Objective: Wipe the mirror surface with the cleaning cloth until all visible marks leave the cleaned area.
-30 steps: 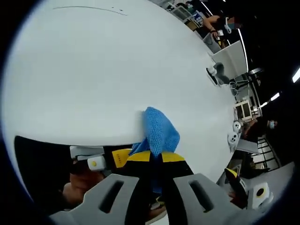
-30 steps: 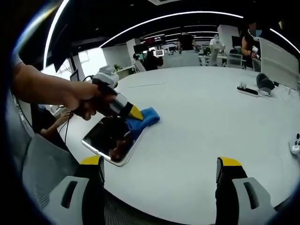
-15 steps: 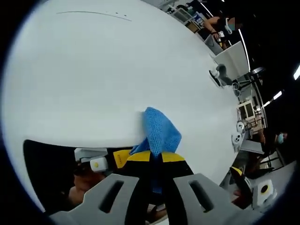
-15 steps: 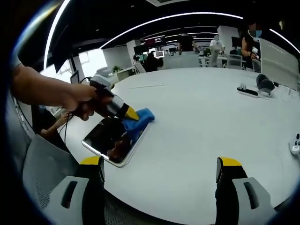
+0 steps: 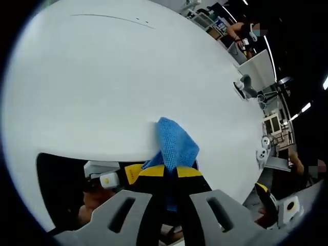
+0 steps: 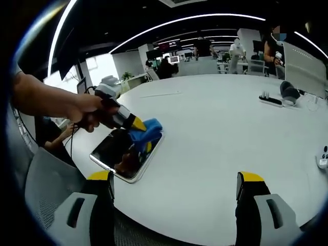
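Mirror [image 6: 125, 156] under blue cloth [image 6: 146, 130] pinched in left tool [image 6: 134, 124]; right tool [image 6: 174, 190] wide.

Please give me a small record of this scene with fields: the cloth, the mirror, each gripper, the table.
cloth: blue, pinched in left gripper, pressed on mirror's far end
mirror: flat on table, near its edge, dark reflective face up
left gripper: shut on cloth, held by a hand
right gripper: open, above table, holding nothing
table: white, round

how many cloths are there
1: a blue cloth, pinched in the left tool, resting on the mirror at its far end. Others may be hidden.
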`<state>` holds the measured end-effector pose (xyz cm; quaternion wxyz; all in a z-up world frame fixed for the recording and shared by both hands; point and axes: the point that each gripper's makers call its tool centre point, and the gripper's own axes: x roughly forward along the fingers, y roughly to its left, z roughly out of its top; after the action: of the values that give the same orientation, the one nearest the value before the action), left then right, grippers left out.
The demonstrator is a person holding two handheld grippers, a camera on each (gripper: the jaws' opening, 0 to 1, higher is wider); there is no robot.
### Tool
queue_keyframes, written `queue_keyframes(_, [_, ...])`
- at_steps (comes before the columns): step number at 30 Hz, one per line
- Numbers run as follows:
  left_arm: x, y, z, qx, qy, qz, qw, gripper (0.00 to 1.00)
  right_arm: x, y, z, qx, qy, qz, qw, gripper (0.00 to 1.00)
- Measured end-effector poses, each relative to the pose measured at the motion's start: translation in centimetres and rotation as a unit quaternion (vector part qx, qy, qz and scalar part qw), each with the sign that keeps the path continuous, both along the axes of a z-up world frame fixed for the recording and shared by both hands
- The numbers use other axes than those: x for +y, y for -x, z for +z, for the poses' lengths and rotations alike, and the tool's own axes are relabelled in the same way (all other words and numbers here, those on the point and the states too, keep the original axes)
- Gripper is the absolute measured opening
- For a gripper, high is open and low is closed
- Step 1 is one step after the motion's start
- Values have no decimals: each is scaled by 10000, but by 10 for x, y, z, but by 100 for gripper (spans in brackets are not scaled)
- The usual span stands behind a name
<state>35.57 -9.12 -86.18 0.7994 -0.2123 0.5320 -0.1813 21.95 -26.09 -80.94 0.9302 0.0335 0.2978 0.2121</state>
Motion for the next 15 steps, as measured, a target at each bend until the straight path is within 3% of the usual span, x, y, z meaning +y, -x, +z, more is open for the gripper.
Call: queue_keyframes(15, [1, 1, 0, -167, -64, -7, 9998, 3, -1, 0, -1, 0, -2, 4, 10000, 99])
